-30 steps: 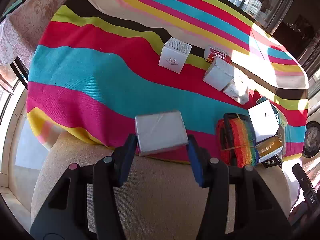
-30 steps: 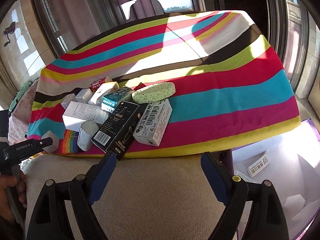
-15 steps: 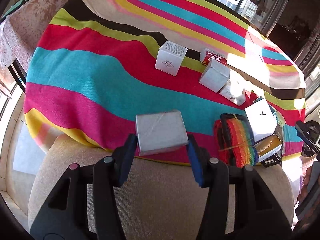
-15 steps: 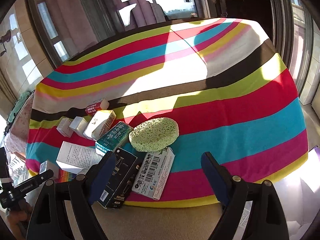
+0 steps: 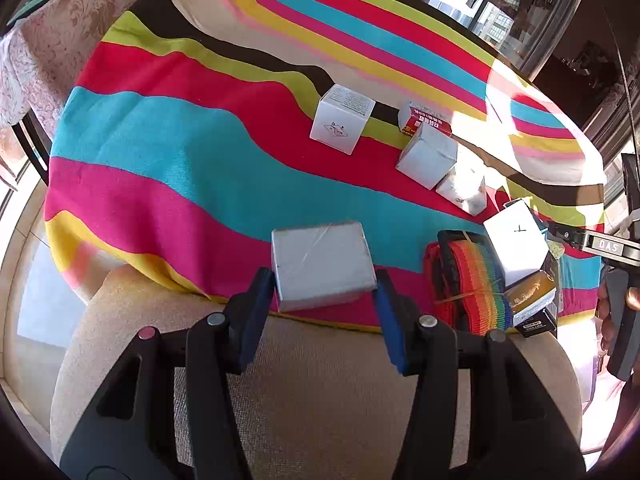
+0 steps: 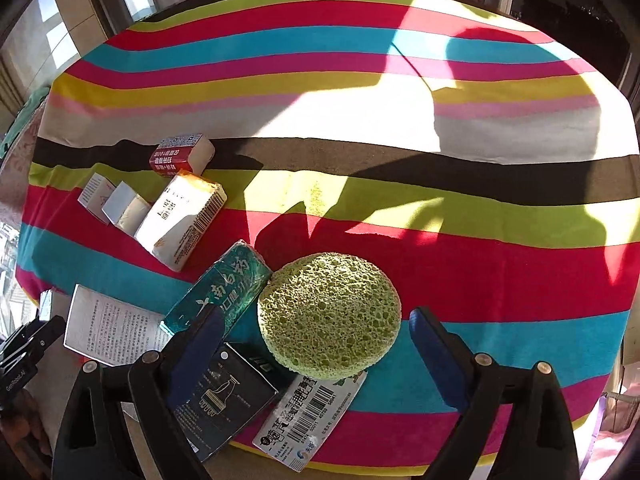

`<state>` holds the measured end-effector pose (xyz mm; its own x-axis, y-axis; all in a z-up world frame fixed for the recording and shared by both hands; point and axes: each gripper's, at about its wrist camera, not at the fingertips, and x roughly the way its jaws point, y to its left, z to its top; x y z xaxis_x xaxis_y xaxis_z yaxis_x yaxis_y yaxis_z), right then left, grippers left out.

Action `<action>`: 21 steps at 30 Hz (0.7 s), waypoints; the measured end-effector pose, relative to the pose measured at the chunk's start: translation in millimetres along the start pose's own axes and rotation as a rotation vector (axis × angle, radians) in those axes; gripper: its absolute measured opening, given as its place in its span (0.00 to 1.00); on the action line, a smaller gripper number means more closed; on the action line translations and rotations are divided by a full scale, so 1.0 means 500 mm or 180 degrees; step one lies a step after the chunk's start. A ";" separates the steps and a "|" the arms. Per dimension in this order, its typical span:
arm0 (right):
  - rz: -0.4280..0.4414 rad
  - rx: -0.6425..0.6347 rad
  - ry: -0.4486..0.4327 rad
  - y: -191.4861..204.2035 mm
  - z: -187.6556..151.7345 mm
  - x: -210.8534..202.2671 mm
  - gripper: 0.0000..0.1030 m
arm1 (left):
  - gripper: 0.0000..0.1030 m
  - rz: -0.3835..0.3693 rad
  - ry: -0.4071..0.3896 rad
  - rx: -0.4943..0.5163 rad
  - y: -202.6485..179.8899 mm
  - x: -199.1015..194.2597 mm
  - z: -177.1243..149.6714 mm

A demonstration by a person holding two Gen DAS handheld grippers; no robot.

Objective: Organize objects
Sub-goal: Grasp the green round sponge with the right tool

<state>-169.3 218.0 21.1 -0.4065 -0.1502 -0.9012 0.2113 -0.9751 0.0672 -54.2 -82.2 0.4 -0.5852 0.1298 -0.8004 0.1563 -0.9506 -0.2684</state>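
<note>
Grey box (image 5: 322,266), plain and foil-wrapped, is clamped between the left gripper (image 5: 324,312) pads over the table's near edge (image 5: 120,256). Right gripper (image 6: 316,344), angled steeply down, is opening around a porous green sponge (image 6: 330,314), pads clear. Small cartons lie beyond.

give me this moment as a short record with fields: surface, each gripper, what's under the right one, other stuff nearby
surface: striped tablecloth, part sunlit
left gripper: shut on grey box, held above the cloth's near edge
right gripper: jaws opening, nothing gripped, above green sponge
under the sponge: white barcode box; black box beside it
near the sponge: teal toothpaste box, cream carton, red-and-white box
beside grey box: rainbow strap
</note>
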 end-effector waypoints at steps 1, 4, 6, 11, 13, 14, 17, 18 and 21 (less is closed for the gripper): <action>-0.0038 -0.0007 0.0014 0.000 0.003 0.005 0.92 | 0.53 -0.0005 -0.0001 -0.0002 0.001 -0.001 0.000; -0.0042 0.0006 0.0077 -0.008 0.010 0.021 0.92 | 0.53 -0.0022 -0.0003 -0.0011 0.003 -0.003 0.000; -0.0050 -0.0015 0.0096 -0.009 0.011 0.030 0.92 | 0.53 -0.0029 -0.0004 -0.0013 0.004 -0.003 0.000; -0.0022 0.0010 0.0113 -0.010 0.010 0.057 0.92 | 0.53 -0.0042 -0.0005 -0.0017 0.005 -0.003 0.000; 0.0009 0.0062 0.0061 -0.015 0.007 0.057 0.87 | 0.53 -0.0050 -0.0008 -0.0023 0.005 -0.003 0.000; 0.0020 0.0088 0.0033 -0.017 0.004 0.054 0.79 | 0.53 -0.0054 -0.0011 -0.0027 0.005 -0.003 0.000; 0.0066 0.0154 -0.0068 -0.021 -0.005 0.041 0.80 | 0.53 -0.0066 -0.0023 -0.0033 0.006 -0.004 -0.001; 0.0090 0.0184 -0.0111 -0.023 -0.009 0.034 0.80 | 0.53 -0.0066 -0.0031 -0.0034 0.006 -0.005 -0.002; 0.0165 0.0331 -0.0297 -0.032 -0.028 0.007 0.80 | 0.53 -0.0064 -0.0089 -0.0044 0.005 -0.013 -0.004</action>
<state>-161.8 235.3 10.7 -0.4795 -0.2105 -0.8519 0.1428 -0.9766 0.1609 -48.4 -85.1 3.7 -0.6103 0.1407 -0.7795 0.1552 -0.9438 -0.2919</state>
